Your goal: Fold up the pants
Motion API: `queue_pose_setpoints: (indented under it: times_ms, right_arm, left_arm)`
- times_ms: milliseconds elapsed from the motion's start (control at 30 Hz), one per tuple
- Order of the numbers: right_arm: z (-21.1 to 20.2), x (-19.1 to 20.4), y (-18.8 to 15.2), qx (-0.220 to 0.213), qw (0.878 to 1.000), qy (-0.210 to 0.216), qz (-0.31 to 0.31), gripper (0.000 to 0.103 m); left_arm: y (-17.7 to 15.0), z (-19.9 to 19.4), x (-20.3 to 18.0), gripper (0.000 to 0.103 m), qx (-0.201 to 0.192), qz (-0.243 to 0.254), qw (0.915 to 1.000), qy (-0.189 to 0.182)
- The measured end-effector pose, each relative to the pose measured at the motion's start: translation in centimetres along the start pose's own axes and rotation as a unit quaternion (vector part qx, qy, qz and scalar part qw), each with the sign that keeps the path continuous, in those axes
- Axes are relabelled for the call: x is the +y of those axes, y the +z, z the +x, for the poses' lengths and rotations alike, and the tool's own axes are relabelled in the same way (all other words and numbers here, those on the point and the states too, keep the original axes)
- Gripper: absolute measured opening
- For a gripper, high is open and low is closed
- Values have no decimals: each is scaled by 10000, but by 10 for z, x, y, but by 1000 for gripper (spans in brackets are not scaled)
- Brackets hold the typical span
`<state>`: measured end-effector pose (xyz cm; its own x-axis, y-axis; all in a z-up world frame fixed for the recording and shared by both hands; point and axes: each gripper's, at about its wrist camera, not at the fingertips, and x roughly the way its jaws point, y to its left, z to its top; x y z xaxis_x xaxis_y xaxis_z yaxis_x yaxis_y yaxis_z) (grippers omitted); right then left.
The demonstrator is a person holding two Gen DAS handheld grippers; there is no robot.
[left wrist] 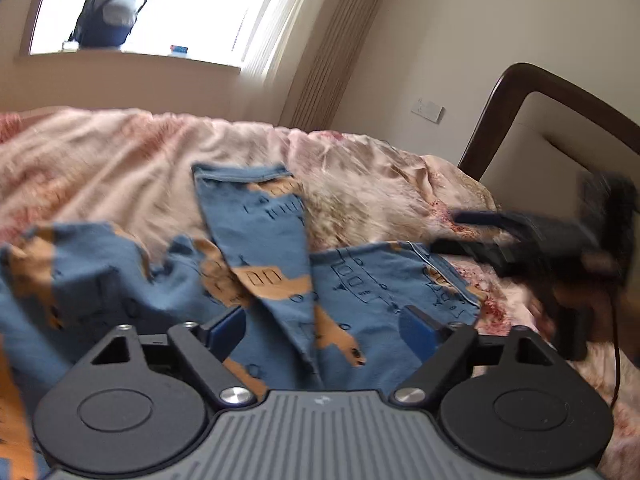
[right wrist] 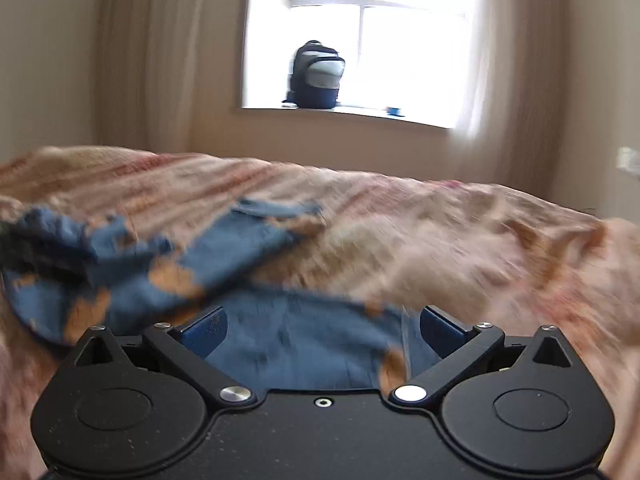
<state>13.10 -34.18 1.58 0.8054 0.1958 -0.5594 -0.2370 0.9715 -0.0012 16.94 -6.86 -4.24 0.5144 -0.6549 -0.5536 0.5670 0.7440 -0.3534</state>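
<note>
- The left gripper [left wrist: 324, 330] hovers with jaws spread, grasping nothing, over the blue pants [left wrist: 264, 264], which lie crumpled on the bedspread [left wrist: 120, 152].
- At 3 o'clock, the right gripper [right wrist: 322, 330] is likewise released; a single-layer pinch could bunch the fold.

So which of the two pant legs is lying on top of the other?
The narrow leg running away toward the window, hem cuff at its far end, lies on top; the other leg lies flat beneath, pointing right.
</note>
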Motion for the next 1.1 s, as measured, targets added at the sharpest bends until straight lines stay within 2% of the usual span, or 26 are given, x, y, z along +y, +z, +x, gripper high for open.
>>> queue_pose_setpoints:
  times_ms: [100,133,200,233,267,400,500,567,600,667,700,733,767,900,1000,1100]
  right_arm:
    - [53,3,42,392,9943,989,46,101]
    - [71,6,53,550,9908,1236,51,97]
    - [106,19,73,813,9851,1519,17,89]
    - [122,28,81,919,9827,1605,-53,81]
    - [138,39,88,1070,9809,1616,-184,76]
    - [183,81,106,1147,9813,1410,-634,72]
    - [219,99,113,1303,9849,972,-589,68]
    - [240,105,111,1483,9852,611,-604,56]
    - [248,105,107,1616,9840,454,-604,53]
    - [257,104,103,1705,9835,251,-545,39]
    - [257,102,102,1673,9843,203,-522,30]
    - [255,99,103,1619,9853,216,-493,12]
    - [250,94,104,1557,9867,283,-375,7]
    - [198,59,115,872,9951,413,212,5]
    - [129,14,115,156,9949,437,893,5]
    - [52,-27,98,-439,9902,212,1307,5]
  left_arm:
    - [-6,10,12,73,129,-556,9984,-33]
    - [-8,14,19,64,180,-800,9966,-70]
    - [-10,21,30,55,256,-1166,9928,-81]
    - [-12,23,32,50,275,-1288,9913,-56]
    - [-12,24,34,48,292,-1380,9900,-48]
    - [-11,23,40,25,323,-1695,9850,-46]
    - [-10,23,41,10,413,-1772,9833,46]
    - [-10,22,40,7,430,-1777,9831,68]
    - [-9,22,38,3,420,-1770,9833,59]
    - [-8,20,34,1,405,-1689,9848,62]
    - [-8,19,31,1,393,-1632,9858,88]
    - [-6,19,29,1,389,-1578,9866,110]
    - [-5,17,26,0,381,-1516,9876,130]
    - [3,11,14,0,282,-1072,9937,187]
    - [10,0,-3,0,223,-463,9984,245]
    - [15,-9,-22,0,202,185,9994,189]
